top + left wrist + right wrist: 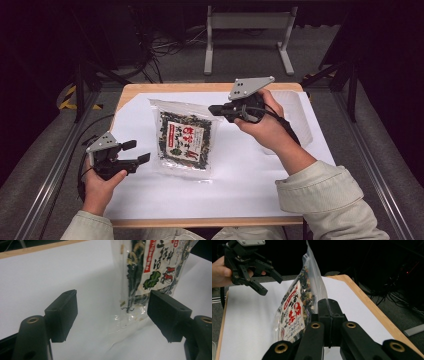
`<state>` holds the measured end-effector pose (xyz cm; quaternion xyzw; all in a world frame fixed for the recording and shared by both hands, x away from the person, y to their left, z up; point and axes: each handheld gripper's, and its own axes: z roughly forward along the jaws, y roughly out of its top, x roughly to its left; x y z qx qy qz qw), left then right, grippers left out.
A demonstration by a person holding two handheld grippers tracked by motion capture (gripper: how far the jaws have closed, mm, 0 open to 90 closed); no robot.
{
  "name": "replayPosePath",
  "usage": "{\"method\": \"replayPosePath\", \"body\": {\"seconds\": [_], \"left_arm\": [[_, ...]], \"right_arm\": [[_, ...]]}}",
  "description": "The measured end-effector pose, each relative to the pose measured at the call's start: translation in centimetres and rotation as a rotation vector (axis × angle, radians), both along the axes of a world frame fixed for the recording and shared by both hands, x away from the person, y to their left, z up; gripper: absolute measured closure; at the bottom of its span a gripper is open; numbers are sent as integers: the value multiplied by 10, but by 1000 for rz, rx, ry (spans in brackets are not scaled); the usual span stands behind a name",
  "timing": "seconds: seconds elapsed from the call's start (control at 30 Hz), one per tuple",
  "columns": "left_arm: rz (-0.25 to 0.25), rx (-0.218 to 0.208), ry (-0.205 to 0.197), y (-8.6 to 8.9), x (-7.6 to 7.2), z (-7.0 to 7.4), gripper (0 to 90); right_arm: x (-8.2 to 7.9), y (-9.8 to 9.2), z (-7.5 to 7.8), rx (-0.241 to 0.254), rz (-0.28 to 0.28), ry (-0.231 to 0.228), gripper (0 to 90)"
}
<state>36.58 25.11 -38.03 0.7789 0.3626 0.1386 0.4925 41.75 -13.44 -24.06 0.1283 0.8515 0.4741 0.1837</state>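
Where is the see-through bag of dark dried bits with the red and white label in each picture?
High view: the clear plastic bag with the red and white label is in the middle, on the white sheet.
Left gripper view: top right, past the open fingers.
Right gripper view: centre, its edge pinched in the shut right gripper.
Shared landmark: the white sheet under the bag.

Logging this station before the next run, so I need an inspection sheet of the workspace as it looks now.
Surface: wooden table under a white sheet.
Job's things: clear snack bag, one edge lifted.
Clutter: clear tray at the sheet's right.
Tongs: right tongs shut on the snack bag's edge; left tongs open, off the bag.
Cables: one trailing from each tool; more on the floor behind.
Surroundings: grey floor, metal frame.
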Motion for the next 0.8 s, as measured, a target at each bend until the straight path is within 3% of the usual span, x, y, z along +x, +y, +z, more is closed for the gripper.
{"method": "replayPosePath", "body": {"seconds": [0.17,0.47,0.63,0.7,0.8], "left_arm": [[0,-28,-5,-2,5,5,246],[-46,-25,-70,-23,30,19,207],[-82,-38,-46,-28,45,21,205],[-109,-8,-44,-31,49,20,203],[-135,-12,-33,-37,53,19,203]], "right_arm": [[-4,-4,7,3,0,-5,900],[-6,-7,7,10,0,-3,900],[-6,-9,6,12,3,-3,900],[-6,-10,6,12,3,-2,900],[-6,-12,5,12,0,-4,900]]}}
